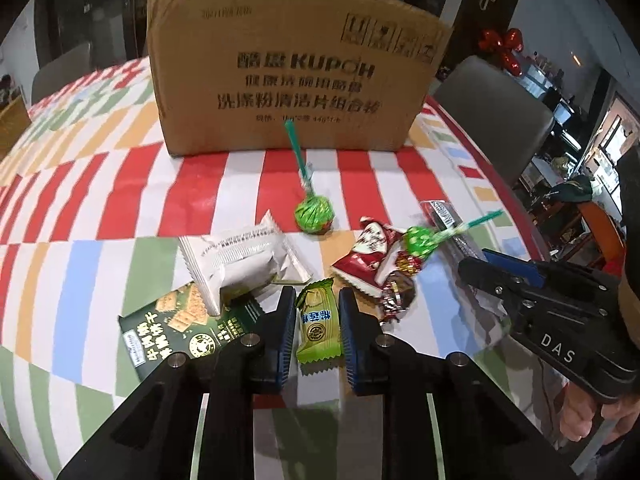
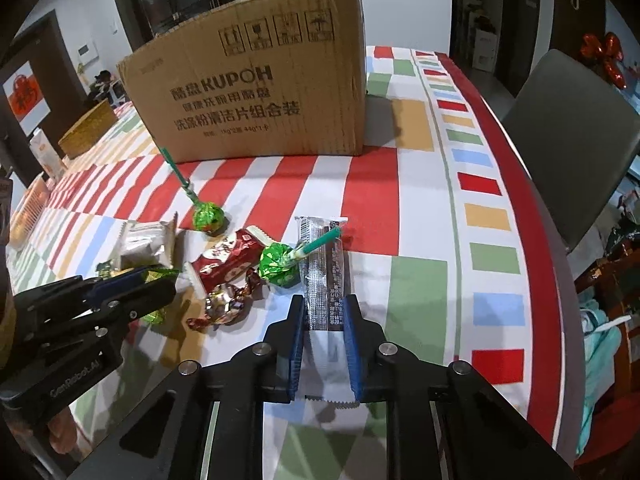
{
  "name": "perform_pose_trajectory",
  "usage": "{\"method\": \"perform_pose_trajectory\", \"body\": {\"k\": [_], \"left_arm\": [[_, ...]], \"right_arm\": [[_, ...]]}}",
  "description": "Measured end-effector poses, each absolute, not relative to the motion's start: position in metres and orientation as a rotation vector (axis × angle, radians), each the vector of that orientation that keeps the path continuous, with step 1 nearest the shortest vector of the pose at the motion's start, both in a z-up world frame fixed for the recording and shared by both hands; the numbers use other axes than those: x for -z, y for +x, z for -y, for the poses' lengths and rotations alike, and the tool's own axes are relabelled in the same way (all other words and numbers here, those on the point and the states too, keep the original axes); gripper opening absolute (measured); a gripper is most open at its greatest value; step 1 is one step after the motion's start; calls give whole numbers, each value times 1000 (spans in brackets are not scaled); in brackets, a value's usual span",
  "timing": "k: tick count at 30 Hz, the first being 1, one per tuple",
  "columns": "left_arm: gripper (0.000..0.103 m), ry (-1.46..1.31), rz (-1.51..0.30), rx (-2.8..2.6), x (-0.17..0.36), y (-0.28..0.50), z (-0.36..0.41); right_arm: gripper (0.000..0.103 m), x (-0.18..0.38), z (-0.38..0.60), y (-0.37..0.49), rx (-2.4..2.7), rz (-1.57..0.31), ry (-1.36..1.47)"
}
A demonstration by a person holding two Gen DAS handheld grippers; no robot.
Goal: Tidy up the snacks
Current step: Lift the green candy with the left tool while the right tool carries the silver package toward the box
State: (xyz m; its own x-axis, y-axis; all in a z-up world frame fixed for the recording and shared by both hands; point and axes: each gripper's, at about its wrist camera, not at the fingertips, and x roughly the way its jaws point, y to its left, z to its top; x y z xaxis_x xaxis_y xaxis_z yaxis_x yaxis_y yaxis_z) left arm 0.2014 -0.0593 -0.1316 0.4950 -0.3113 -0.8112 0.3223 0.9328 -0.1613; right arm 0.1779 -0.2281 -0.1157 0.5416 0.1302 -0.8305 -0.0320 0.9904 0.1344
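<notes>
Pickup step in hand, both sides. Left gripper (image 1: 316,320) straddles a light-green wrapped candy (image 1: 318,326), lower centre of left wrist view; fingers just beside the wrapper edges, firm contact not confirmed. Candy long axis runs along the fingers, toward the cardboard box (image 1: 296,68) at frame top. Right gripper (image 2: 325,330) brackets a long dark-and-clear snack stick pack (image 2: 323,272), lower centre of right wrist view; pack axis also points away toward the box, a green lollipop (image 2: 280,266) resting across its far end. Jaws narrow on both; closure on items cannot be told. Next move, by my judgement: close, lift, carry to box w/o dragging the lollipop. Other snacks lie on the striped tablecloth (image 1: 360,176).
</notes>
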Motion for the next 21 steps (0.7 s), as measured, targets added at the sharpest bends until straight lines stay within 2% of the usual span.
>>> {"method": "perform_pose_trajectory", "body": {"k": [21], "left_arm": [[22, 3, -782, 429, 38, 180, 70]], "right_arm": [[20, 36, 233, 154, -126, -790, 139]]}}
